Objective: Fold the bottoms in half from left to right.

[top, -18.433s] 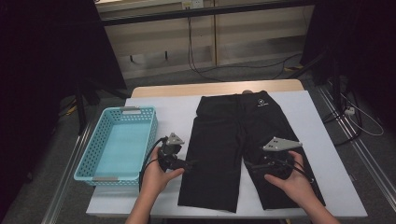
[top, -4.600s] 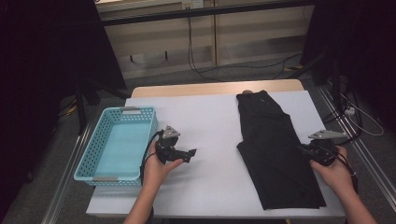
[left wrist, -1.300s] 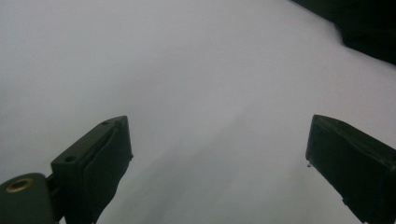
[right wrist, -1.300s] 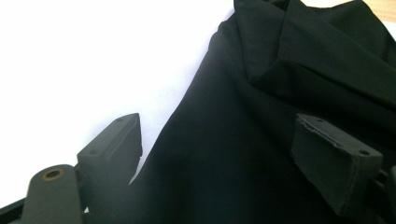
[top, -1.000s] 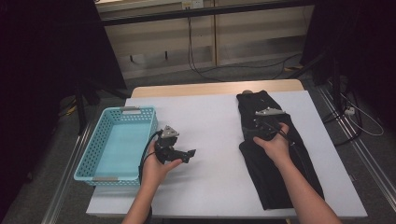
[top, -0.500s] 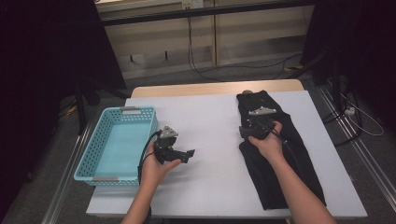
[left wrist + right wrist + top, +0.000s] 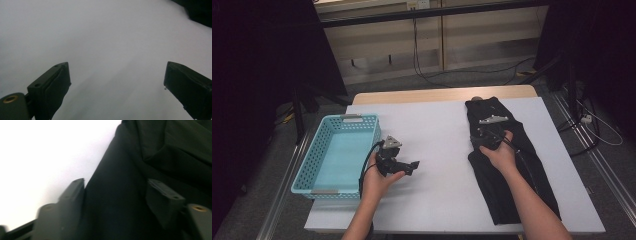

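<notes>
The right tongs (image 7: 482, 136) have just been closing over the folded shorts' (image 7: 512, 175) left edge, not yet pinching, ready for another fold; the left tongs (image 7: 409, 166) hang wide over the surface (image 7: 437, 130).

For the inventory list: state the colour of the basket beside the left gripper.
Light blue basket, best in the high view.
</notes>
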Motion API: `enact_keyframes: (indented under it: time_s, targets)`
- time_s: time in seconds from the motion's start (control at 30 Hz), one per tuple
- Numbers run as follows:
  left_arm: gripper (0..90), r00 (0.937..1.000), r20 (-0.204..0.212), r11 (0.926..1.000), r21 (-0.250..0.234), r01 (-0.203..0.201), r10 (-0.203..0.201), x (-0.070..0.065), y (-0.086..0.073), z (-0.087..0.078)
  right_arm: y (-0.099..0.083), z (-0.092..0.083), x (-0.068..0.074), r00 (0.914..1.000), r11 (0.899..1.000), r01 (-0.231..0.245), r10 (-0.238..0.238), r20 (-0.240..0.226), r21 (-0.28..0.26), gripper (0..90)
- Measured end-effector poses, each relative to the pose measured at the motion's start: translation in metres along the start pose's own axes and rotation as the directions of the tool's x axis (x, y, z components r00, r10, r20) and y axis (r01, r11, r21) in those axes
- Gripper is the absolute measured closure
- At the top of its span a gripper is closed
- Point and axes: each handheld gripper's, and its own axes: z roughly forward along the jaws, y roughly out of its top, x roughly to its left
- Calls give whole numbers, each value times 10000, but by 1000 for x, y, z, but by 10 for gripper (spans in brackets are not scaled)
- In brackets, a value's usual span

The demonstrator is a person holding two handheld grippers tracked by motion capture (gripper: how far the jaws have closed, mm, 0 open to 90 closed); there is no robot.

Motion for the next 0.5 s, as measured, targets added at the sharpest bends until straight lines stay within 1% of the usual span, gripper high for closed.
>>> enact_keyframes:
  time_s: [0.07,0.13,0.17,0.2,0.23,0.37,0.4,0.47,0.5]
  targets:
    - [71,10000,-3,10000,-40,70,-70,0,0,-1,0,-1,2,10000,10000,55,-55,-45,-19,445]
    - [71,10000,-15,9999,-50,91,-91,0,-1,-1,0,-1,3,10000,10000,-12,12,-25,-10,455]
    - [71,9999,-9,9999,-72,130,-130,0,-1,-1,0,-1,2,9999,9999,-122,123,49,-66,507]
    - [71,10000,-20,9999,-58,86,-86,0,-1,-2,0,-1,2,9997,9998,-191,191,126,-64,563]
    - [71,10000,-9,10000,-51,85,-86,0,-1,-2,0,-1,1,9996,9997,-206,209,202,-140,619]
    - [71,9998,-3,9998,-135,175,-175,1,-2,-3,-1,-1,1,9988,9997,-189,196,452,-169,726]
    - [71,9999,-54,9999,-99,133,-134,2,-2,-4,-1,-1,0,9986,9997,-154,163,500,-182,755]
    - [71,9999,-41,9999,-53,94,-94,3,-3,-5,0,-1,-1,9984,9996,-194,204,535,-189,808]
    - [71,9999,-31,9998,-71,162,-162,3,-4,-4,0,-1,-2,9983,9996,-206,216,534,-184,823]
